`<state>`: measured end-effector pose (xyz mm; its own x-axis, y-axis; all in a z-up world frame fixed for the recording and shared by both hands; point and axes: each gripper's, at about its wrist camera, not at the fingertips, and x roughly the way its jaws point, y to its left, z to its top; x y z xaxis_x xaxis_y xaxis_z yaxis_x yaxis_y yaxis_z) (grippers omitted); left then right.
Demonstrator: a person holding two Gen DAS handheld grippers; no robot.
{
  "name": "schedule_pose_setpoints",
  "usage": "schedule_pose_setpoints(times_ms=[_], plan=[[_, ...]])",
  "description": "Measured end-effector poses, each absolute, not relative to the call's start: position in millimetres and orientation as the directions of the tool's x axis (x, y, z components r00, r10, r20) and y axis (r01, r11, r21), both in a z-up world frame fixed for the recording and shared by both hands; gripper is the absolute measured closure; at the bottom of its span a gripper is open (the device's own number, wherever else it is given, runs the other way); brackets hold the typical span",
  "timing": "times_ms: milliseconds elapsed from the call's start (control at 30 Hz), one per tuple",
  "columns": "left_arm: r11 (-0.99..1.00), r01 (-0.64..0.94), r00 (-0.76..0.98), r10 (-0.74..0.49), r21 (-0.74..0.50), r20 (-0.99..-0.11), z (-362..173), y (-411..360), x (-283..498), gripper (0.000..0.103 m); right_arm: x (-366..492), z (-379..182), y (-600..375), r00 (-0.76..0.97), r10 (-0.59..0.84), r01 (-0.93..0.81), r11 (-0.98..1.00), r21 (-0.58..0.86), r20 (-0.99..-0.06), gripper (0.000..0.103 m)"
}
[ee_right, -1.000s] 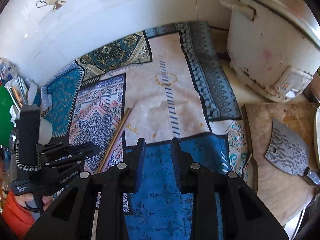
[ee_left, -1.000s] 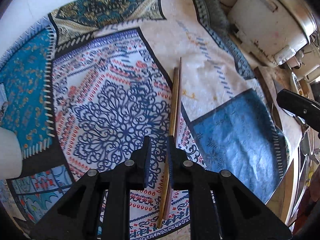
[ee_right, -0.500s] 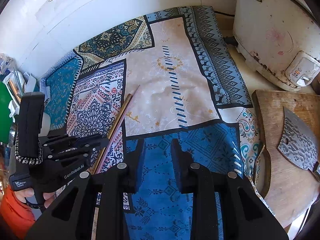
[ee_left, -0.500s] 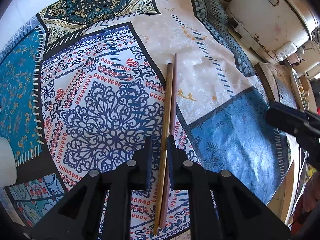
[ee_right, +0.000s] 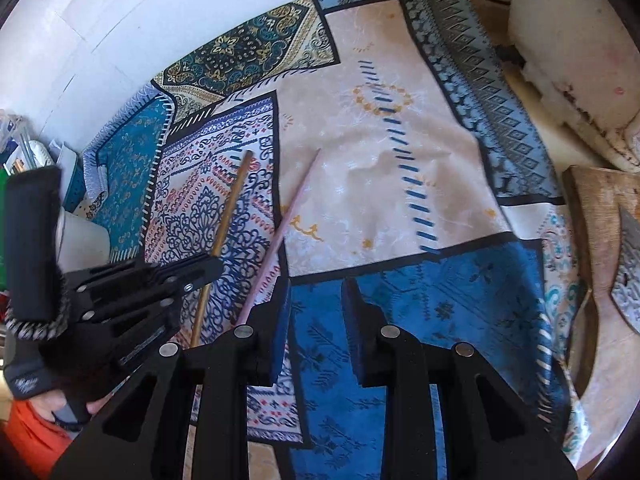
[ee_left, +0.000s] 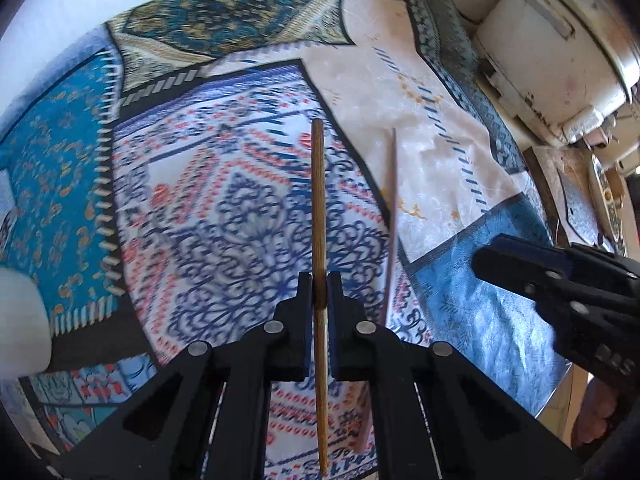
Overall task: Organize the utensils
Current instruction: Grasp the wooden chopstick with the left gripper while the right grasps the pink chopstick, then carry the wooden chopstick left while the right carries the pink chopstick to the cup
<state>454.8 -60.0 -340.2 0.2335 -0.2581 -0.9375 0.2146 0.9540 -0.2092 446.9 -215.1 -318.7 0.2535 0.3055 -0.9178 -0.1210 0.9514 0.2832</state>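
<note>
My left gripper is shut on a brown wooden chopstick and holds it off the patterned cloth; it also shows in the right wrist view, with the left gripper at the left. A second, pinkish chopstick lies on the cloth just right of it, and shows in the right wrist view. My right gripper is open and empty above the blue patch of cloth, next to the lower end of the pinkish chopstick. It shows at the right edge of the left wrist view.
A patterned cloth covers the table. A white cup stands at the left. A white rice cooker stands at the back right. A wooden board with a cleaver lies at the right.
My left gripper has closed on the brown chopstick and lifted it away from the pinkish one, which stays on the cloth. My right gripper has moved closer to the chopsticks.
</note>
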Motion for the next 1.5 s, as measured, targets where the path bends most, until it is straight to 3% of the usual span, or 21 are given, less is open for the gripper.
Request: schedule_pose_setpoints(times_ms=[533,633,867,1500], plan=[[0.973,0.097,0.416,-0.231,-0.210,-0.879,-281.8,6.0,400.1,0.098,461.7,-348.8,-150.0,0.218,0.230,-0.176,0.965,0.194,-0.948,0.079],[0.974,0.089,0.428,-0.228,-0.210,-0.874,-277.2,9.8,396.4,0.098,462.8,-349.6,-140.0,0.242,0.177,-0.195,0.972,0.131,-0.954,0.091],[0.970,0.087,0.443,-0.242,-0.227,-0.863,-269.8,11.8,391.2,0.098,470.4,-351.6,-157.1,0.212,0.277,-0.122,0.959,0.256,-0.937,0.097],[0.968,0.060,0.611,-0.229,-0.244,-0.758,-200.7,45.7,375.2,0.098,426.0,-230.4,-135.5,0.481,0.373,-0.294,0.921,0.254,-0.794,0.098]])
